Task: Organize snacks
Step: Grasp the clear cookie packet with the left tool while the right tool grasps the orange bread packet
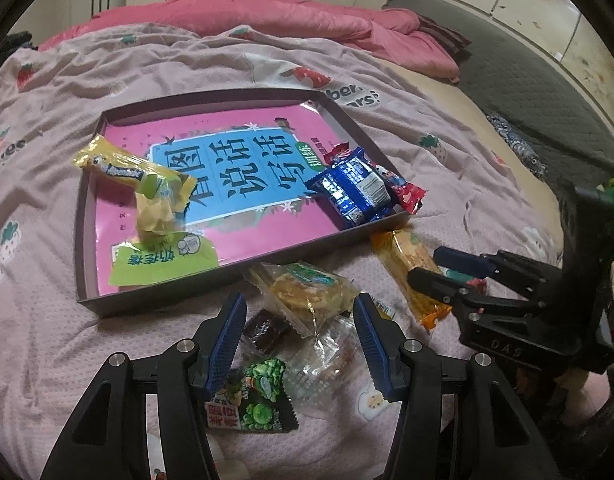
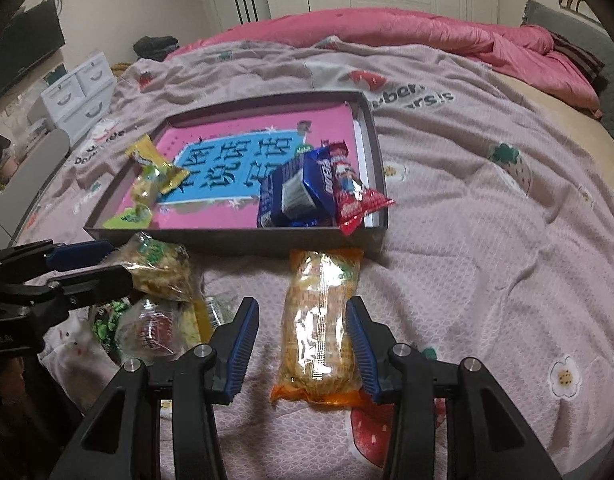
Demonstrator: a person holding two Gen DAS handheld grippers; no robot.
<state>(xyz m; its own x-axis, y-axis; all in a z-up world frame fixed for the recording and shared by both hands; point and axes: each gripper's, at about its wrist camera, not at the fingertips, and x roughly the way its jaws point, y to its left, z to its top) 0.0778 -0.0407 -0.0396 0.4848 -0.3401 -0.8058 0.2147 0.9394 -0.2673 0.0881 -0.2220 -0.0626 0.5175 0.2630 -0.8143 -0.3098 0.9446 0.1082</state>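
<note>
Orange-wrapped cracker pack between spread right claw, untouched. Left claw spread over four loose snacks. Tray: two yellow, two blue, one red.

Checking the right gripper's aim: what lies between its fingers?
The orange-wrapped cracker pack lies lengthwise between the right gripper fingers, on the bedspread; right wrist view.
</note>
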